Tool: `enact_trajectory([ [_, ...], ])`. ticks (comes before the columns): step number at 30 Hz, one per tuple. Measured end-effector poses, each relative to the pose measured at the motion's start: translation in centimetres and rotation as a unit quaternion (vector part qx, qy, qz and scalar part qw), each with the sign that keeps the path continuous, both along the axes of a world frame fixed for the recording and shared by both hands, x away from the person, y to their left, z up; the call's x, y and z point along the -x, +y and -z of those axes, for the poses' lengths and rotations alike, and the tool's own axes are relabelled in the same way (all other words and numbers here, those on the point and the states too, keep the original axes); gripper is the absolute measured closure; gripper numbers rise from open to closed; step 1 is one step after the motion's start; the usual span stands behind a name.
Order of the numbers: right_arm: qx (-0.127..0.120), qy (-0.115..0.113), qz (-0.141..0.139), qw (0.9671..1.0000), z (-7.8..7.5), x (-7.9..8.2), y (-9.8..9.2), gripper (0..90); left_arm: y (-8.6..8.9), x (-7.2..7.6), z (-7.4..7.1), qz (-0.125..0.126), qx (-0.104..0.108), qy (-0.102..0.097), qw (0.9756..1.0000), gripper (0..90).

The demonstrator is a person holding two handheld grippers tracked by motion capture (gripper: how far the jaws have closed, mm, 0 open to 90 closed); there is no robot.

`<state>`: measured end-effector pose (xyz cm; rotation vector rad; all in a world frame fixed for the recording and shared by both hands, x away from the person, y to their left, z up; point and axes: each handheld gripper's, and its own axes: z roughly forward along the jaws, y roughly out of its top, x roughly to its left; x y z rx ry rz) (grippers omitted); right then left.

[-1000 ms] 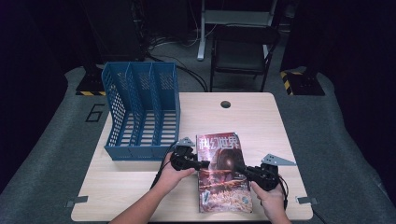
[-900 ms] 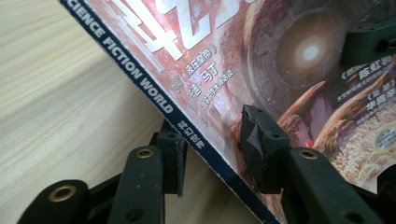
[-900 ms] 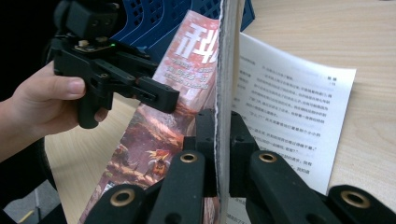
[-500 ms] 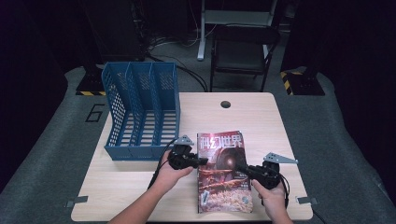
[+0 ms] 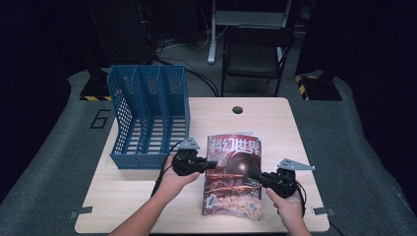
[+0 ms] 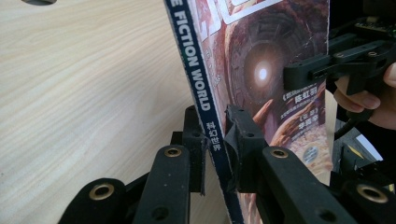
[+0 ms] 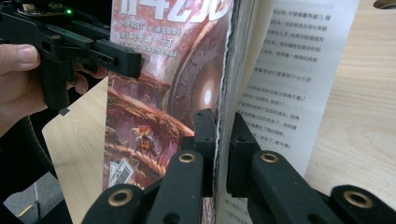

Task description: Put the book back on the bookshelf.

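- A person is sitting at a pale wooden table (image 5: 147, 206) with a fine straight grain and rounded corners, holding a black two-jaw gripper in each hand.
- A magazine (image 5: 232, 177) with a glossy cover in reds and browns is lying between the two hands, near the front edge of the table.
- The left gripper (image 5: 212, 164) is pinching the magazine at its spine side. In the left gripper view its jaws have just been closing and are now pressing on either side of the dark blue spine (image 6: 201, 98), which carries white lettering.
- The right gripper (image 5: 253, 176) is clamping the magazine's opposite, open edge. In the right gripper view the cover and a bundle of pages with a rough, slightly frayed edge are sitting between its pads.
- A white inner page (image 7: 289, 79) of printed text is fanning loose beside that bundle; the print is too small to read.
- A blue plastic file rack (image 5: 147, 115) with slotted, grid-like walls and three upright compartments is standing on the table's far left, well apart from the magazine.
- A small round dark hole (image 5: 238, 109) is sitting near the table's far edge.
- The person's forearms are being cut off by the bottom of the high view, and the room beyond the table is too dark to make out.
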<state>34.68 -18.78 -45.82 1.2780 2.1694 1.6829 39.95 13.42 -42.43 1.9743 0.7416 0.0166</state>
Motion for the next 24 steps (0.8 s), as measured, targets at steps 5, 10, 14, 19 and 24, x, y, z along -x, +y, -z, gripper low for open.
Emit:
enact_trajectory([
  [5, 0.003, -0.003, -0.001, 1.0, -0.1, -0.1, 0.0, 86.2, 0.0, 0.1, -0.5, 0.002, -0.002, -0.004, 1.0, 80.0],
  [10, 0.01, -0.008, -0.001, 0.9999, -0.5, -0.1, 0.0, 86.3, 0.2, 0.2, -1.2, 0.009, 0.003, -0.015, 0.9998, 81.2],
  [14, 0.02, -0.017, 0.0, 0.9997, -1.0, 0.1, 0.1, 86.3, 0.2, 0.5, -1.8, 0.012, 0.005, -0.029, 0.9995, 82.1],
  [19, 0.045, -0.041, 0.006, 0.9981, -1.7, 0.4, 0.3, 86.5, 0.1, 0.9, -2.5, 0.017, 0.004, -0.045, 0.9989, 83.1],
  [24, 0.053, -0.074, 0.023, 0.9956, -2.3, 0.7, 0.2, 86.9, -0.1, 1.4, -3.2, 0.018, 0.01, -0.07, 0.9973, 83.7],
])
